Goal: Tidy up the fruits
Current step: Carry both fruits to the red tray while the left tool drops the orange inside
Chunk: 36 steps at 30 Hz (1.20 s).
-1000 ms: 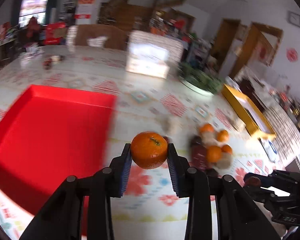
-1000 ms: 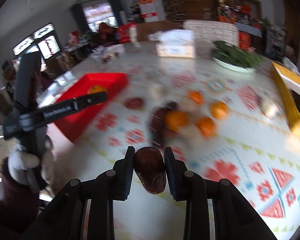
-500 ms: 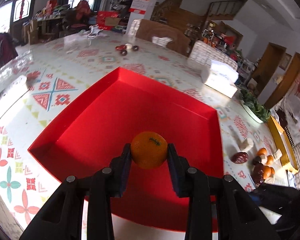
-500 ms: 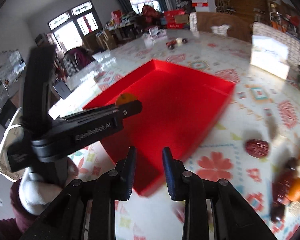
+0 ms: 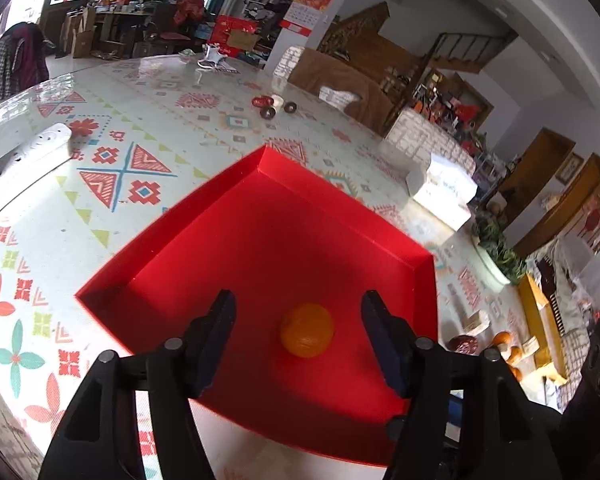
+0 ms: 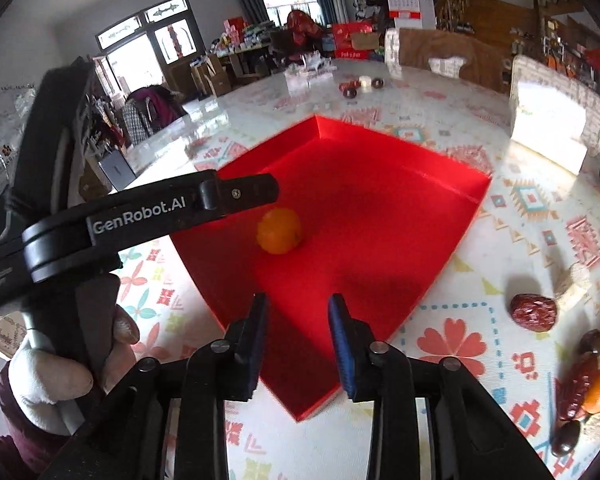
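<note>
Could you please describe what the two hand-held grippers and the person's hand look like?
Both are black. The left hand-held gripper has dark blue fingers and white "GenRobot.AI" lettering on its side. The right hand-held gripper has ribbed blue pads and silver pivot screws. The left hand wears a white glove over a maroon sleeve.

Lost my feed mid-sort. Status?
Left gripper opening, orange free in red tray. Right gripper opening, empty. Nothing in the way.

A lived-in family home. A wooden staircase point(image 5: 472, 52) climbs at the upper right, a wall calendar point(image 5: 310, 8) hangs at top centre, and a patterned cloth covers the big dining table point(image 5: 148, 128). Boxes point(image 6: 350, 42) clutter the room behind.
</note>
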Each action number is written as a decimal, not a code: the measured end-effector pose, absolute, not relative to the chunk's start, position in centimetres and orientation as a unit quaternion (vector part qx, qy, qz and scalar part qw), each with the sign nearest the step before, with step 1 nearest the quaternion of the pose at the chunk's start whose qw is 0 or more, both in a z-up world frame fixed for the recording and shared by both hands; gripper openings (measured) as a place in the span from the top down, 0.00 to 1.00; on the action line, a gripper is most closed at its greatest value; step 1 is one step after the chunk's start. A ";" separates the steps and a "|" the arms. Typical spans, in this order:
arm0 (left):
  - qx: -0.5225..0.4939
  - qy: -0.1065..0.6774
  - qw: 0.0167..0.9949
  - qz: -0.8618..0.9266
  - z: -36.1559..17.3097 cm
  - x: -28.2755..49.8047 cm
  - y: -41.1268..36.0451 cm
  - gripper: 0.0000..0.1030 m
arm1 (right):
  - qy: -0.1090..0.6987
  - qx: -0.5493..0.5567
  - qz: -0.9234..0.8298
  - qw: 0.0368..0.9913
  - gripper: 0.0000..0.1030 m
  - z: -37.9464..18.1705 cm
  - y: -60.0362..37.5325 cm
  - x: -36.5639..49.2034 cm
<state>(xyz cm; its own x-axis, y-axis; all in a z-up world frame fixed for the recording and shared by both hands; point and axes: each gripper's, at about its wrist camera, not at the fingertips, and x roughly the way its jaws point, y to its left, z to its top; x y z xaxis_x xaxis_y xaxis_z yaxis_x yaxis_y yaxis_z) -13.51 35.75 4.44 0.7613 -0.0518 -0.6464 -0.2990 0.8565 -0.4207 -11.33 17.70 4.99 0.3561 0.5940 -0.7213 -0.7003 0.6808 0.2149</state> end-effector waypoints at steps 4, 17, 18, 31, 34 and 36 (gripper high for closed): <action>-0.263 0.329 0.905 0.066 5.3 -14.0 35.2 0.31 | 0.387 -0.053 0.387 0.835 0.52 6.2 15.8 -11.6; -0.240 0.317 0.916 0.042 7.1 -15.1 31.9 0.30 | 0.366 0.069 0.262 0.890 0.52 8.2 -1.7 -10.0; -0.235 0.319 0.918 0.035 7.3 -15.1 31.4 0.30 | 0.372 0.070 0.256 0.890 0.52 7.9 -2.4 -10.3; -0.224 0.327 0.918 0.005 7.5 -14.7 29.1 0.30 | 0.423 -0.071 0.389 0.815 0.52 3.5 3.4 -18.7; -0.231 0.316 0.920 0.025 8.0 -15.6 30.6 0.29 | 0.419 -0.119 0.384 0.814 0.52 2.2 4.8 -19.6; -0.233 0.313 0.920 0.036 8.3 -15.9 31.4 0.29 | 0.420 -0.149 0.371 0.815 0.61 1.3 5.3 -20.0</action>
